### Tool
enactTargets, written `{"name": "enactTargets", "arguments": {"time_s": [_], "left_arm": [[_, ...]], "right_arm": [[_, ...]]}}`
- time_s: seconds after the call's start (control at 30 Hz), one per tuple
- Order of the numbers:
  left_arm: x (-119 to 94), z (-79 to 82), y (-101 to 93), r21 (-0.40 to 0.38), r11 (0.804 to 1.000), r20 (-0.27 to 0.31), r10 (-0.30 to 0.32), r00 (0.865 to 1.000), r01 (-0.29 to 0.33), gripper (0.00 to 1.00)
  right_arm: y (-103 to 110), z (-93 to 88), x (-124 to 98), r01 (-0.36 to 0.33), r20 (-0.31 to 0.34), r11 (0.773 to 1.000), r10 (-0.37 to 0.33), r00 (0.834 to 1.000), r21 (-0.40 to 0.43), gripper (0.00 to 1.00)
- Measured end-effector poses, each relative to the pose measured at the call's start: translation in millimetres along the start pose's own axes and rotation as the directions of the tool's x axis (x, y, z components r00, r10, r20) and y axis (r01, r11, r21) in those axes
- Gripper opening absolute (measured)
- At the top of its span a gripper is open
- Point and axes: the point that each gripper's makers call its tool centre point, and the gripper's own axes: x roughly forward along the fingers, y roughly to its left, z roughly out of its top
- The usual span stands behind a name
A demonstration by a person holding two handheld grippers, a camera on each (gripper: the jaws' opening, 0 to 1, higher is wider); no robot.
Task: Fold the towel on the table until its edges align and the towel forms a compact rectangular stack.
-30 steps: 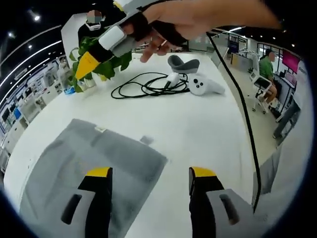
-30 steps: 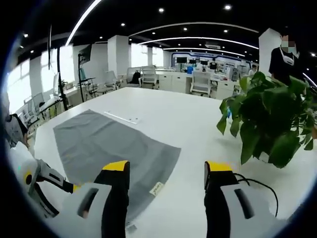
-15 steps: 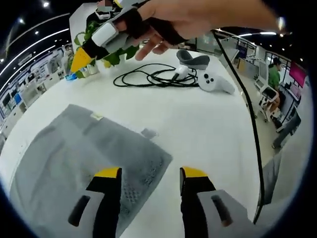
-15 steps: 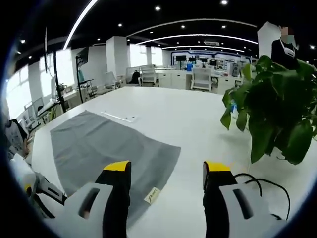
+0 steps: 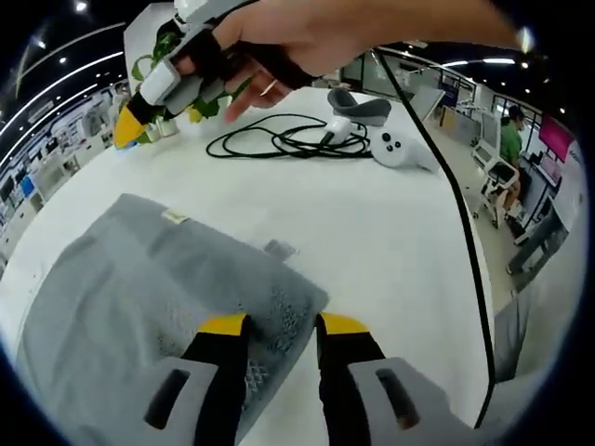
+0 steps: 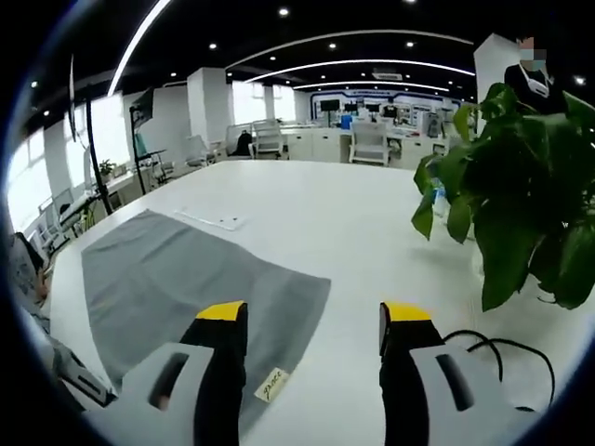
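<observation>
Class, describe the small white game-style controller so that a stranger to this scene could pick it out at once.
Start at the big white table and look past the grey towel to the tangle of black cable. Just beside that tangle lies the rounded white plastic controller, the one marked with small dark buttons, unlike the grey curved piece behind it.

The bare white worktop [image 5: 372, 242] past my left jaws gives me room to slide. Farther on, a black cable [image 5: 279, 141] and white controller [image 5: 398, 149] block the way. By my right jaws, a leafy plant [image 6: 521, 195] crowds one side.
</observation>
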Motion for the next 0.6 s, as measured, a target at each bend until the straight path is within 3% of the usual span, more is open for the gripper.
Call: {"name": "enactTargets", "arguments": {"time_s": [0.27, 0.37, 0.6], "left_arm": [[2.1, 1.5, 0.2, -0.019, 1.000, 0.001, 0.021, 1.000, -0.021, 0.11], [1.5, 0.0, -0.4, -0.070, 0.997, -0.004, 0.021, 1.000, -0.021, 0.06], [1.0, -1.5, -7.7, -0.036, 0.999, -0.016, 0.006, 1.000, -0.006, 0.05]], "right_arm": [[1.8, -3.9, 17.5, -0.019, -0.022, 1.000, 0.019, 1.000, -0.015, 0.56], [0.0, -8.4, 31.2, -0.023, -0.035, 0.999, 0.023, 0.999, -0.022, 0.54], [-1.4, -16.1, 60.5, -0.033, -0.065, 0.999, 0.031, 0.997, -0.030, 0.45]]}}
